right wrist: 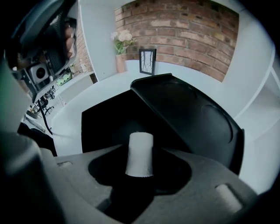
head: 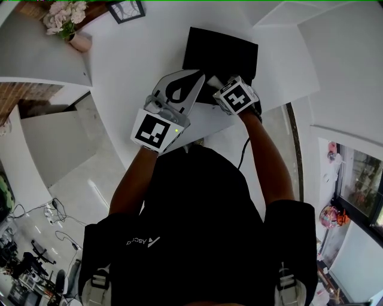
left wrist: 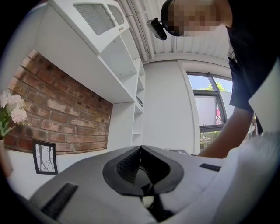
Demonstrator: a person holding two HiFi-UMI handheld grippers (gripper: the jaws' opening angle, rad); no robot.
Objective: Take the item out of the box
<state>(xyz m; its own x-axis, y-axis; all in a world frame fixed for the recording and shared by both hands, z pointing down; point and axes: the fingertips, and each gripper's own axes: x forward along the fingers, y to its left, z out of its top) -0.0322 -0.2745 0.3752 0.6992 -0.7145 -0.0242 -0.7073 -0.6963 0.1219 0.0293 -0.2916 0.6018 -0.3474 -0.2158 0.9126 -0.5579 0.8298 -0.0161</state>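
Observation:
A black box (head: 221,54) lies open on the white table (head: 137,60). In the right gripper view its dark inside (right wrist: 105,127) is below the raised lid (right wrist: 188,113). My right gripper (right wrist: 140,151) is shut on a small white cylinder-shaped item (right wrist: 140,144), which stands up between the jaw tips just above the box's near side. In the head view the right gripper (head: 226,91) sits at the box's front edge. My left gripper (head: 196,80) hovers just left of the box, tilted upward. Its jaws (left wrist: 140,147) meet at the tips with nothing between them.
A pink vase of flowers (head: 66,24) and a small black picture frame (head: 127,9) stand at the back of the table against a brick wall (right wrist: 183,26). The table's front edge runs near my body. White shelves (left wrist: 131,78) rise at one side.

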